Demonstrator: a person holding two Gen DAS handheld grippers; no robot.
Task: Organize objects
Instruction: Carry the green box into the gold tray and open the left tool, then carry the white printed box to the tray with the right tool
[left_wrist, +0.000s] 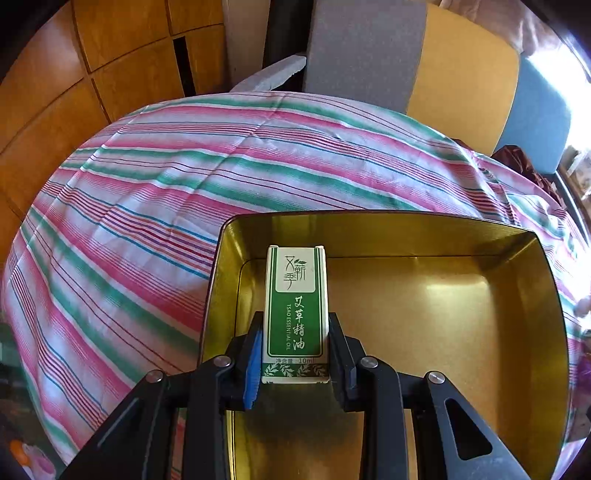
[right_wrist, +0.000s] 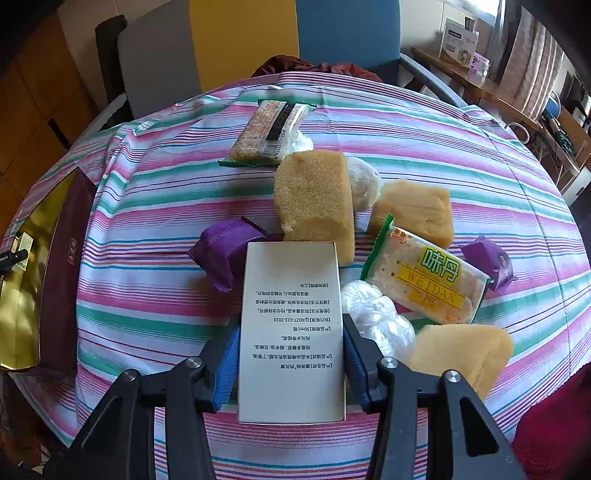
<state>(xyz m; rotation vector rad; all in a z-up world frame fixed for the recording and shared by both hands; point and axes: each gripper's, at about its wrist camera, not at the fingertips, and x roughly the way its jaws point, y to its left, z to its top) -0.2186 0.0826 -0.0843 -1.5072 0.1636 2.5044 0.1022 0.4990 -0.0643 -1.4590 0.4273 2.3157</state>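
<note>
Clamped on a small green-and-white cardboard essential-oil box (left_wrist: 295, 314), the left gripper (left_wrist: 295, 354) holds it tilted over the open gold-lined metal tin (left_wrist: 517, 332), near the tin's left wall. The box's far end hangs close to the tin floor; whether it touches cannot be told. The right gripper (right_wrist: 291, 354) grasps a taller pale cardboard box printed with black text (right_wrist: 291, 332), held above the striped pink, green and white tablecloth (right_wrist: 147, 295) just in front of a heap of loose things: tan sponge blocks (right_wrist: 314, 199), purple foil snack packets (right_wrist: 225, 254), green-edged cracker packs (right_wrist: 424, 280) and crumpled clear plastic (right_wrist: 376, 314).

The step in hand looks like setting the oil box into the tin. Next, the left gripper probably has to lower until the box rests on the bottom, then let go without tipping it; the pale box would likely follow.

From the right wrist view only a sliver of the tin shows at the left edge, with its maroon outer side. The tin's near wall is cut off behind the left gripper, and the pale box hides part of the heap behind it.
</note>
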